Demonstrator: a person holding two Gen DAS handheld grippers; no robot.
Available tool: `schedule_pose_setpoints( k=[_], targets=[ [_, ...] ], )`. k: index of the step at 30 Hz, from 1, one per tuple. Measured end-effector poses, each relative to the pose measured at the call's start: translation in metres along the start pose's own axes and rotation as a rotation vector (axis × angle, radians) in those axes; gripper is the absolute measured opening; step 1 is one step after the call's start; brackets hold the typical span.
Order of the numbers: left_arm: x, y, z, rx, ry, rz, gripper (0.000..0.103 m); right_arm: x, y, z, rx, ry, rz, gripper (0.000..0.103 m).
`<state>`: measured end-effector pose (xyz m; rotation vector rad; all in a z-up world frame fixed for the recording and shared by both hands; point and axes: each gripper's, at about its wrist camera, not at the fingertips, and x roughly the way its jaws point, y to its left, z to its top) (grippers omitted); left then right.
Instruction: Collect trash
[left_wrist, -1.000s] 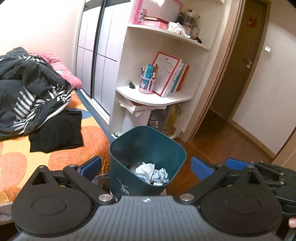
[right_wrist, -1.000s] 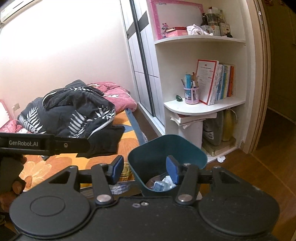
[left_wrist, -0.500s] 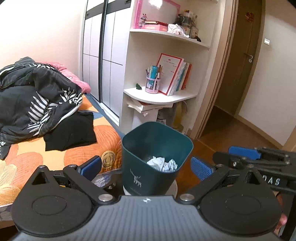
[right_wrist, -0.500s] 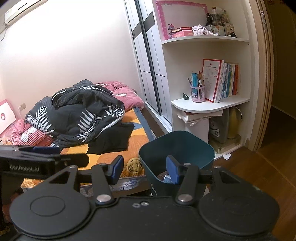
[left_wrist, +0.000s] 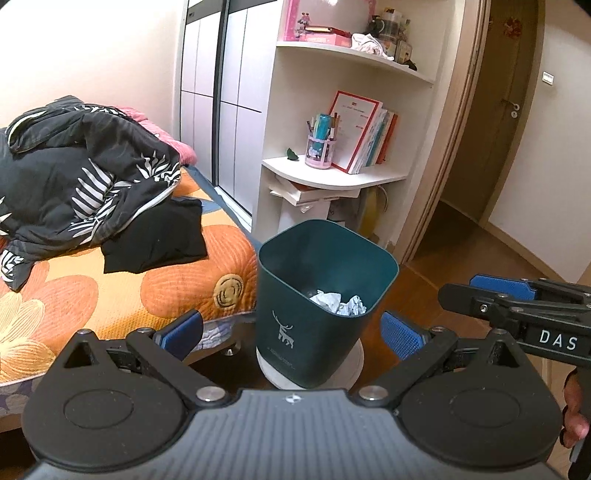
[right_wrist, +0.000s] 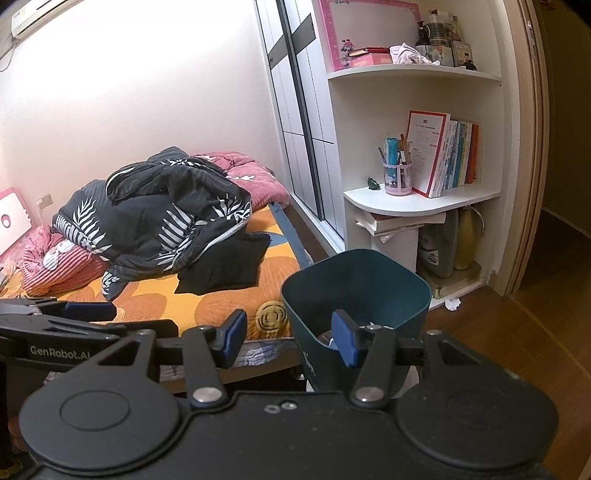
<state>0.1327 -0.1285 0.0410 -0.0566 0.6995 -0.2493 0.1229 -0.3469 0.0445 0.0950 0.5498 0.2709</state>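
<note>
A dark teal trash bin with a white deer print stands on a round white base on the floor beside the bed; it also shows in the right wrist view. Crumpled white paper lies inside it. My left gripper is open and empty, just in front of the bin. My right gripper is open and empty, near the bin's left rim; it shows from the side in the left wrist view. A small white scrap lies on the floor by the shelf foot.
A bed with an orange flowered sheet, a black leaf-print quilt and a black garment lies left. A white shelf unit with books and a pen cup stands behind the bin. A doorway opens right.
Both grippers have pulled back and risen from the bin, so it looks smaller and farther. The right gripper has come into the left wrist view at the right edge.
</note>
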Motion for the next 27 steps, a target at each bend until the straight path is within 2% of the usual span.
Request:
schedule_pose_setpoints(
  k=[27],
  targets=[
    [-0.0078,0.0072,-0.0049,-0.046,-0.01,0.047,0.103,0.0024,0.0069,-0.0076,0.017,0.029,-0.005,0.051]
  ],
)
